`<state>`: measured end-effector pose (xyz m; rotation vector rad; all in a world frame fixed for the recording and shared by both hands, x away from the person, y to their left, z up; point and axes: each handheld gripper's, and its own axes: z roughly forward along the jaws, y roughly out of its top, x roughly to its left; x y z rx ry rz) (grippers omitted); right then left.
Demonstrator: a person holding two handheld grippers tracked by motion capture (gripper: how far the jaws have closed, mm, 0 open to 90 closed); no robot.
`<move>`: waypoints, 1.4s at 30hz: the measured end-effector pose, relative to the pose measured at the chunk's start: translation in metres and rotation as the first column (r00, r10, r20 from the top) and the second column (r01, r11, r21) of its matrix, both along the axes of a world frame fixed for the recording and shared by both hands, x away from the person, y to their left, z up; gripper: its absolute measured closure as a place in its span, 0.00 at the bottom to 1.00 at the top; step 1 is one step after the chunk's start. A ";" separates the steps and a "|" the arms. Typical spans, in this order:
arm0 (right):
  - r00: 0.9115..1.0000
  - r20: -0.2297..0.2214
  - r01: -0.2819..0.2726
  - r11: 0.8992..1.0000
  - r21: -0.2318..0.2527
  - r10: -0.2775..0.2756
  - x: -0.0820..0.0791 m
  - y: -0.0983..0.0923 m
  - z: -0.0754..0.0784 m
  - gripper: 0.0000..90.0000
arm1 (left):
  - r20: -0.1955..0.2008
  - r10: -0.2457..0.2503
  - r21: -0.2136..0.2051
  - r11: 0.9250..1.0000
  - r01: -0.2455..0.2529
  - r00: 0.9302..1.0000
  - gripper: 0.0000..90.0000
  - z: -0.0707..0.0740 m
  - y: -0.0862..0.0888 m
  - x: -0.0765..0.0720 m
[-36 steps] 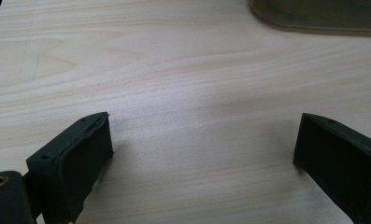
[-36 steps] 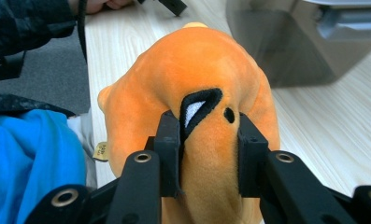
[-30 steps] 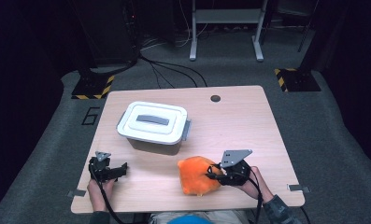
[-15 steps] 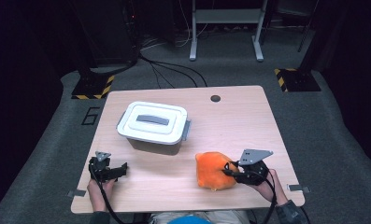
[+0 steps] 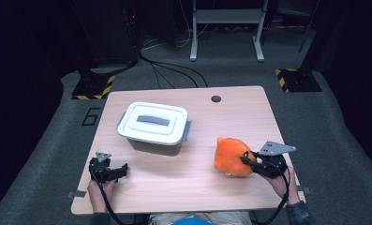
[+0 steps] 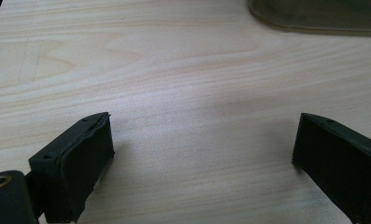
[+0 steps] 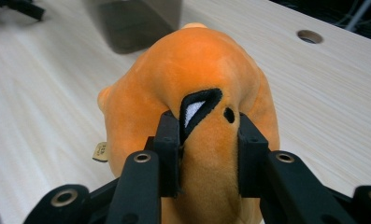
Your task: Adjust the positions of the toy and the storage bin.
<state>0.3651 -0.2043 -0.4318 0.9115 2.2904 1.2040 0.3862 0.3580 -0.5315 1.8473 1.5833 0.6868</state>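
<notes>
Since a second ago my right gripper [image 5: 247, 161] has carried the fuzzy orange plush toy [image 5: 231, 156] toward the pale wood-grain table's [image 5: 230, 112] right edge, jaws pinching its soft body, while my left gripper [image 5: 123, 169] rests spread near the front-left corner, dark carpet around.

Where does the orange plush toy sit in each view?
High view: orange plush toy lower right of centre, held by the right gripper.
Left gripper view: not in it.
Right gripper view: centre, pinched between the fingers.
Shared landmark: table's cable hole.
</notes>
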 end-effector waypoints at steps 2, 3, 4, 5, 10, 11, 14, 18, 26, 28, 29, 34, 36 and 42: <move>0.999 -0.005 0.035 0.999 0.002 -0.035 0.003 -0.003 -0.001 0.75 | 0.000 0.000 0.000 1.000 0.000 1.000 0.05 0.000 0.000 0.000; 0.999 -0.004 0.053 0.999 -0.001 -0.053 0.005 -0.004 -0.001 0.75 | 0.000 0.000 0.000 1.000 0.000 1.000 0.05 0.000 0.000 0.000; 0.997 -0.010 0.075 0.997 0.003 -0.074 0.007 -0.006 -0.001 0.75 | 0.000 0.000 0.000 1.000 0.000 1.000 0.05 0.000 0.000 0.000; 0.997 -0.010 0.075 0.997 0.003 -0.074 0.007 -0.006 -0.001 0.75 | 0.000 0.000 0.000 1.000 0.000 1.000 0.05 0.000 0.000 0.000; 0.984 -0.019 0.179 0.984 0.018 -0.179 0.017 -0.017 -0.004 0.75 | 0.000 -0.001 0.000 1.000 0.001 1.000 0.05 0.000 0.000 0.000; 0.981 -0.022 0.194 0.981 0.022 -0.193 0.018 -0.019 -0.004 0.75 | 0.000 -0.001 0.000 1.000 0.001 1.000 0.05 0.000 0.000 0.000; 0.975 -0.026 0.223 0.974 0.030 -0.222 0.022 -0.022 -0.005 0.75 | 0.000 0.000 0.000 1.000 0.000 1.000 0.05 0.000 0.000 0.000; 0.962 -0.019 0.274 0.961 0.033 -0.274 0.029 -0.027 -0.005 0.75 | 0.000 0.000 0.000 1.000 0.000 1.000 0.05 0.000 0.000 0.000; 0.939 -0.026 0.343 0.938 0.042 -0.342 0.039 -0.035 -0.007 0.75 | 0.001 0.000 0.000 1.000 0.000 1.000 0.05 0.000 0.000 0.000; 0.934 -0.032 0.357 0.933 0.048 -0.356 0.041 -0.038 -0.008 0.75 | 0.000 0.000 0.001 1.000 0.000 1.000 0.05 0.000 0.000 0.000; 0.928 -0.035 0.371 0.927 0.046 -0.370 0.042 -0.039 -0.009 0.75 | 0.000 0.000 0.000 1.000 0.000 1.000 0.05 0.000 0.000 0.000; 0.905 -0.047 0.425 0.903 0.062 -0.423 0.047 -0.046 -0.011 0.75 | 0.001 0.000 0.000 1.000 0.000 1.000 0.05 0.000 0.000 0.000; 0.897 -0.049 0.442 0.894 0.070 -0.440 0.049 -0.048 -0.012 0.75 | 0.000 0.000 0.000 1.000 0.000 1.000 0.05 0.000 0.000 0.000; 0.873 -0.056 0.487 0.870 0.075 -0.484 0.054 -0.053 -0.014 0.74 | 0.001 0.000 0.000 1.000 0.000 1.000 0.05 0.000 0.000 0.000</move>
